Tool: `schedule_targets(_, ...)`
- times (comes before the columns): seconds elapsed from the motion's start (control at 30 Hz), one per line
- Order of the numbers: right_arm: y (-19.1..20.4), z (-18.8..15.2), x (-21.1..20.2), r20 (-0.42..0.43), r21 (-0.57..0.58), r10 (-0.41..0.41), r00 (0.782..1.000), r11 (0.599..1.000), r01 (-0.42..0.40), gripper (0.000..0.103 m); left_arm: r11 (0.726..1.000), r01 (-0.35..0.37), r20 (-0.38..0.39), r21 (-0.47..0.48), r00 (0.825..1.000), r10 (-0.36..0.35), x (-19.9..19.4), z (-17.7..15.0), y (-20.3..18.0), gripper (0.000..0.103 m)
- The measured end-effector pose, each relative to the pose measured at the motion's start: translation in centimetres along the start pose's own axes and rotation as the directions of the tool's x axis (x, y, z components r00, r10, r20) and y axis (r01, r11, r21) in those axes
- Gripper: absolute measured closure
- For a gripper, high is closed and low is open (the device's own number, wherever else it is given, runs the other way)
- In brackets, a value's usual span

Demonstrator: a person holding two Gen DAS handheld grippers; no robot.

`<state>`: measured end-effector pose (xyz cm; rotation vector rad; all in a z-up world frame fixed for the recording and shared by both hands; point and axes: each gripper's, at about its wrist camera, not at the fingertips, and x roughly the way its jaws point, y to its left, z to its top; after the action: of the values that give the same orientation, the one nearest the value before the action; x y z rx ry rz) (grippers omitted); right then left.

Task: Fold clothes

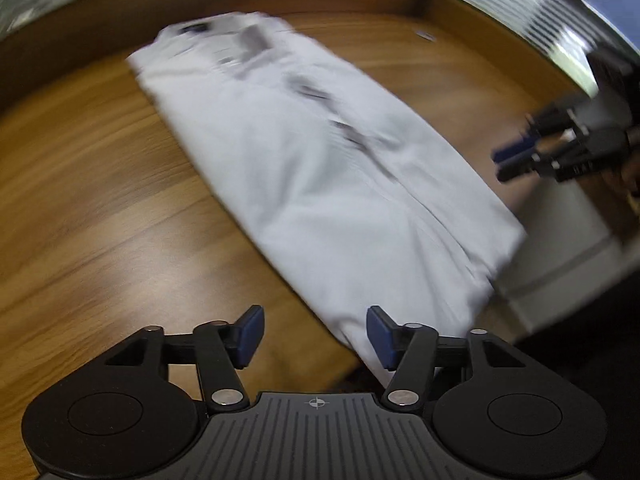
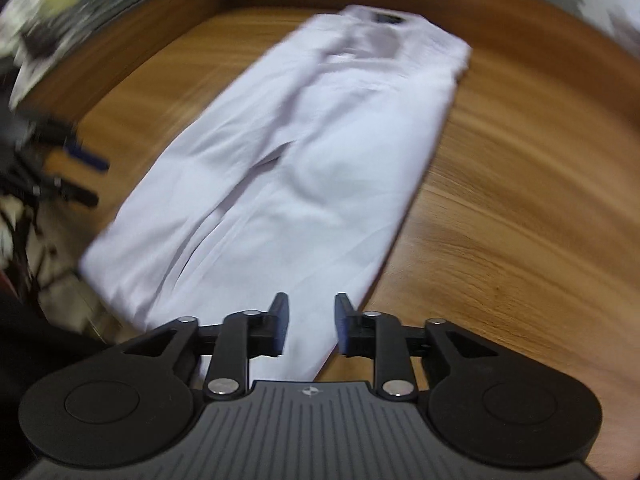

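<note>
Left hand-held gripper, as I carry it: blue-padded jaws stand wide apart with nothing between them, and I see them poised above the near end of the garment without touching it. Right hand-held gripper, in my other hand: jaws parted more narrowly, also empty, with white cloth visible through the gap beneath them but not pinched.

White shirt: folded lengthwise into a long narrow strip, lying flat on the table and running away from both of my hand-held grippers. Its collar end, with a dark label inside the neck, is at the far end; a row of dark marks runs down the middle of the upper face in the left wrist view. The near end reaches the table's front edge, and one corner sits right at that edge.

Wooden table: brown grain, bare on both sides of the shirt, with a raised wooden border along the far side.

Each view catches my opposite hand-held gripper at its margin, blurred, beside the shirt and clear of it. Both pictures are smeared, so fine detail cannot be read.
</note>
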<state>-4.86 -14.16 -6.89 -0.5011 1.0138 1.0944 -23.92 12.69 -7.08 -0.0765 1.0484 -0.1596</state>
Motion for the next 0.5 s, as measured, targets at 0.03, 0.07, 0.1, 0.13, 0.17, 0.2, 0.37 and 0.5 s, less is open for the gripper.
schedule_targets(0.03,1.1,-0.5,-0.3,0.005,-0.045,-0.01,1.0,0.999,0.01,0.066,0.999,-0.006,0.002,0.035,1.0,0.006,-0.2,-0.4,-0.8,0.032)
schedule_targets(0.07,2.3,-1.0,-0.5,0.01,-0.097,-0.024,1.0,0.995,0.025,0.06,0.997,-0.019,0.007,0.081,1.0,0.018,-0.3,-0.8,-1.7,0.032)
schedule_targets(0.1,3.6,-1.5,-0.6,0.016,-0.148,-0.037,0.999,0.988,0.039,0.056,0.991,-0.034,0.014,0.133,0.999,0.032,-0.3,-1.2,-2.5,0.03)
schedule_targets(0.13,4.8,-2.0,-0.7,0.023,-0.199,-0.05,0.999,0.979,0.053,0.049,0.982,-0.045,0.018,0.183,0.999,0.042,-0.3,-1.6,-3.4,0.027)
schedule_targets(0.17,5.9,-2.5,-0.6,0.027,-0.249,-0.06,0.998,0.966,0.065,0.046,0.973,-0.054,0.02,0.225,0.999,0.05,-0.1,-1.9,-4.3,0.026)
schedule_targets(0.2,7.0,-2.9,-0.3,0.027,-0.291,-0.075,0.997,0.953,0.08,0.044,0.964,-0.06,0.022,0.258,0.998,0.056,0.1,-2.2,-5.0,0.026)
schedule_targets(0.37,11.1,-5.1,1.8,0.036,-0.482,-0.167,0.985,0.861,0.164,0.042,0.916,-0.097,0.053,0.389,0.995,0.083,1.6,-3.2,-7.8,0.024)
schedule_targets(0.5,13.0,-6.6,3.5,0.062,-0.582,-0.236,0.97,0.78,0.227,0.034,0.856,-0.146,0.084,0.496,0.989,0.121,3.3,-4.4,-9.7,0.023)
